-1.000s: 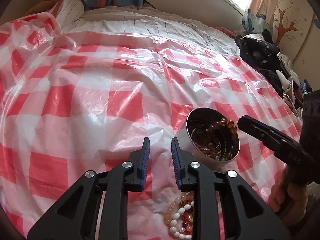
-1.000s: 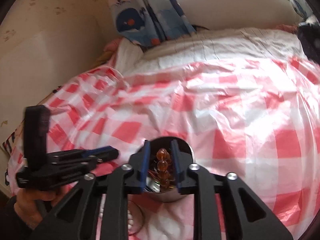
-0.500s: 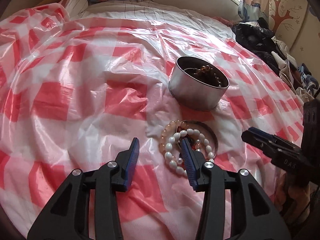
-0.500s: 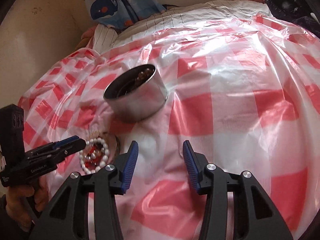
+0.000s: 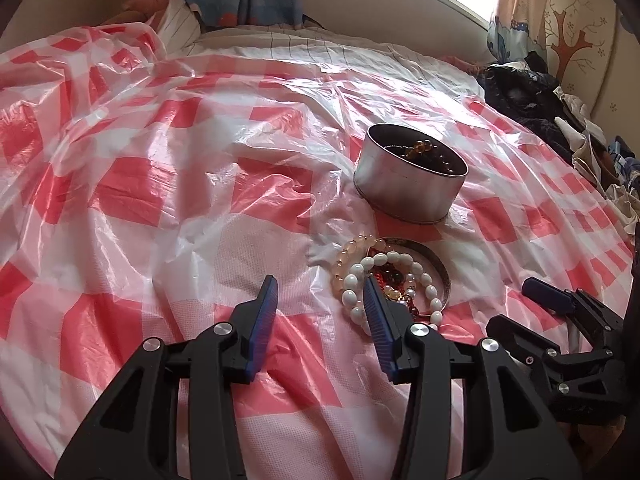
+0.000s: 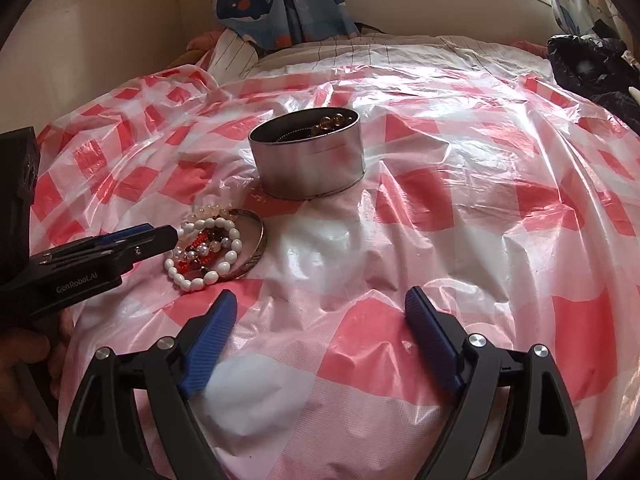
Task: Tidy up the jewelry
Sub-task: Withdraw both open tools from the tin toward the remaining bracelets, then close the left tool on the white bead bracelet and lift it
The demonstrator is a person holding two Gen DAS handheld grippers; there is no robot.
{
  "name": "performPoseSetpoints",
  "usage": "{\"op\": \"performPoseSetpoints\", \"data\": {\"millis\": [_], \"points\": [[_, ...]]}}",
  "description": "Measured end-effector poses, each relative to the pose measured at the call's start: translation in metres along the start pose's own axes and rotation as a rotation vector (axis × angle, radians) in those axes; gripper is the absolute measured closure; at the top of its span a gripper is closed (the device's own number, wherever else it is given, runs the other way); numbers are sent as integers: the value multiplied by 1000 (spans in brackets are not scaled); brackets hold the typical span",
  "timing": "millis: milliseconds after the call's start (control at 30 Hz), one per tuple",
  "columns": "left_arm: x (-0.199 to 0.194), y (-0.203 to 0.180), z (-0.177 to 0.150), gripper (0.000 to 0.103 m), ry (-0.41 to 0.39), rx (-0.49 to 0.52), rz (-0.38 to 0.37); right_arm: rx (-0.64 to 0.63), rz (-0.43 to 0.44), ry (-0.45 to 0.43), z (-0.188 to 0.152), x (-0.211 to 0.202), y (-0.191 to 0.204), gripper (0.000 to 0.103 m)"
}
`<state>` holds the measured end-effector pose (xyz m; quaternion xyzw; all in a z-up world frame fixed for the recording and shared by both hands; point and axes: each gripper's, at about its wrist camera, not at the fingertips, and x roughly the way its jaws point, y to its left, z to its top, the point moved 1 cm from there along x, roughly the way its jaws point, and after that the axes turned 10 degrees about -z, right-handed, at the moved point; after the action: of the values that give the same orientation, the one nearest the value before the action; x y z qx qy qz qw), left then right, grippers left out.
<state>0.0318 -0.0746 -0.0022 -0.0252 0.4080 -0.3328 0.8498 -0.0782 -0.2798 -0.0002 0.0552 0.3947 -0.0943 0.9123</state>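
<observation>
A round silver tin [image 5: 408, 184] [image 6: 310, 160] stands on the red-and-white checked plastic sheet, with amber beads and other jewelry inside. In front of it lies a pile of bracelets [image 5: 390, 280] [image 6: 212, 248]: white pearl beads, pale beads, red beads and a metal bangle. My left gripper [image 5: 320, 292] is open and empty, its right finger just at the pile's near edge; it also shows in the right wrist view [image 6: 160, 236]. My right gripper [image 6: 320, 308] is wide open and empty, low over the sheet, to the right of the pile.
The checked sheet [image 5: 160, 200] covers a bed. Dark clothes [image 5: 532, 96] are heaped at the far right. A whale-print curtain [image 6: 276, 0] and a striped pillow [image 6: 232, 56] sit at the back by the wall.
The right gripper let the amber bead bracelet go into the tin, opened wide and pulled back. The left gripper opened and drew back from beside the tin to the bracelet pile.
</observation>
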Motion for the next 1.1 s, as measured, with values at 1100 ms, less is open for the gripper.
{"op": "performPoseSetpoints", "data": {"millis": [1100], "points": [[-11,-4,1,44,-61,5,11,18,12,-21,-2,-4,-4,13]]}}
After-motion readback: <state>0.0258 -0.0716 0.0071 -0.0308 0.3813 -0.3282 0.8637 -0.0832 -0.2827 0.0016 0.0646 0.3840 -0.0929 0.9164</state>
